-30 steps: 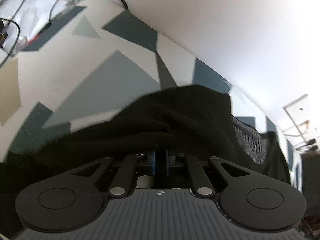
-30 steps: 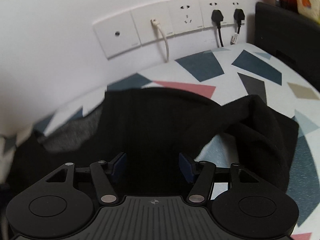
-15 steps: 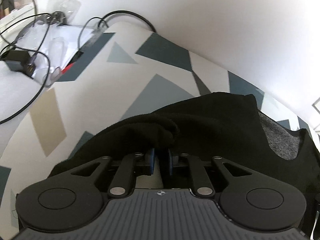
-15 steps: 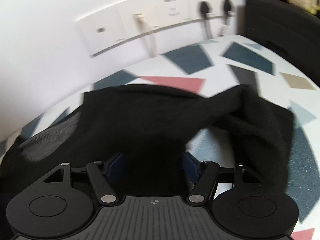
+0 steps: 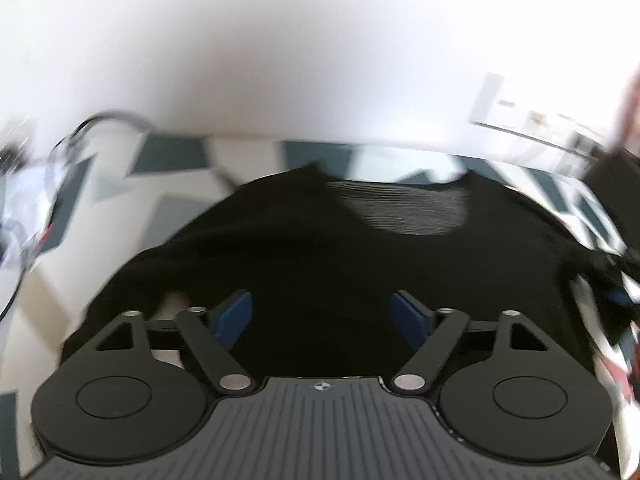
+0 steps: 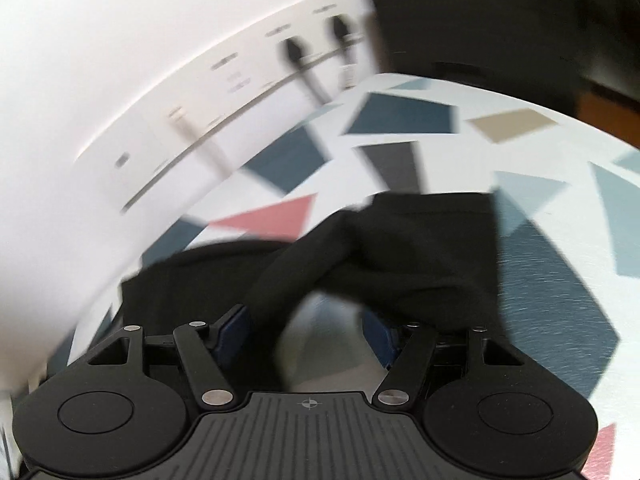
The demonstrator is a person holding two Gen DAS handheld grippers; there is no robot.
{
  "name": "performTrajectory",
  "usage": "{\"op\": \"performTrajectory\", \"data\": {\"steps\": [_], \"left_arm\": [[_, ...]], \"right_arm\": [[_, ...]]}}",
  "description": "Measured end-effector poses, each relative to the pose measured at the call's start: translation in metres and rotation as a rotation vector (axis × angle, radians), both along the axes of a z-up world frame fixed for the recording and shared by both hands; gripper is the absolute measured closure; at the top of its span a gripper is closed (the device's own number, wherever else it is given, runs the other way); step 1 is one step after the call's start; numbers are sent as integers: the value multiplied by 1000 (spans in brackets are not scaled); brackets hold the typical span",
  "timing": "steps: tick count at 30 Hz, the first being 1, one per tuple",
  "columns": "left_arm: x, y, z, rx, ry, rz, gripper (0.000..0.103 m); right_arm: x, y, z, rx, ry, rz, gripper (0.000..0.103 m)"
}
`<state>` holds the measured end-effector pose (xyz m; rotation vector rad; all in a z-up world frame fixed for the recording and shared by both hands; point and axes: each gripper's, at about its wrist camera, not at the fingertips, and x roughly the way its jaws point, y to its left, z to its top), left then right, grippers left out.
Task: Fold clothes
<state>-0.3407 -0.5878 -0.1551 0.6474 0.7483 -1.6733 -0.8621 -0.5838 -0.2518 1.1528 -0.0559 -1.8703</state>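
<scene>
Left wrist: black garment (image 5: 320,248), neckline seemingly wallward.

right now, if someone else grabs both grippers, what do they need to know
Left gripper: open, holding nothing, hovering over the middle of the black garment.
Right gripper: open, at the garment's right side, where a loose fold lies bunched in front of it, not gripped.
The garment lies mostly spread on the patterned tablecloth, neckline toward the wall.
Done: the left side looks laid inward, though blur makes that uncertain.
Left: probably fold the right side in, smooth it, then fold the body.
</scene>
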Motion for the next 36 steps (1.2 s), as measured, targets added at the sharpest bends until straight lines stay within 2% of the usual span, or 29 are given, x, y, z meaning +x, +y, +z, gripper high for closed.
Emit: {"op": "performTrajectory", "data": {"steps": [2,4,5,6,7,10,12,13,16,21,23,27,29,31,32,34,35,36], "left_arm": [[-16,2,-9,32,-32,-42,19],[-29,3,-21,73,-53,-69,19],[-33,4,-25,84,-73,-73,19],[-37,4,-30,95,-93,-78,19],[-41,5,-34,106,-113,-82,19],[-52,7,-47,140,-172,-96,19],[-56,6,-54,162,-196,-94,19],[-57,5,-56,173,-201,-87,19],[-53,3,-60,182,-190,-64,18],[-51,0,-64,187,-192,-30,3],[-49,0,-65,198,-184,-16,1],[-51,-3,-66,200,-195,-38,0],[-51,-3,-66,198,-192,-42,0],[-50,-3,-66,195,-191,-46,0],[-50,-3,-66,194,-190,-47,0],[-51,-3,-66,193,-190,-50,0],[-51,-2,-66,192,-190,-49,0],[-52,-1,-66,191,-190,-48,0]], "right_arm": [[-22,6,-3,-33,-72,-84,43],[-39,7,-4,-41,-96,-144,47],[-46,6,-5,-20,-86,-159,57],[-52,2,-5,16,-66,-159,74],[-56,-1,-6,43,-50,-148,78],[-69,3,-3,45,-43,-174,78],[-73,9,4,47,-40,-223,63],[-75,14,8,36,-41,-249,62],[-76,25,24,5,10,-275,62],[-74,18,45,-16,141,-254,62],[-76,-2,42,6,148,-202,62],[-77,-48,16,129,143,-100,62],[-72,-65,5,175,184,-70,61],[-67,-81,-4,217,235,-44,56],[-63,-88,-7,233,271,-15,48],[-59,-94,-9,259,320,24,49],[-59,-93,-9,259,327,27,57],[-65,-89,-8,249,309,19,73]]}}
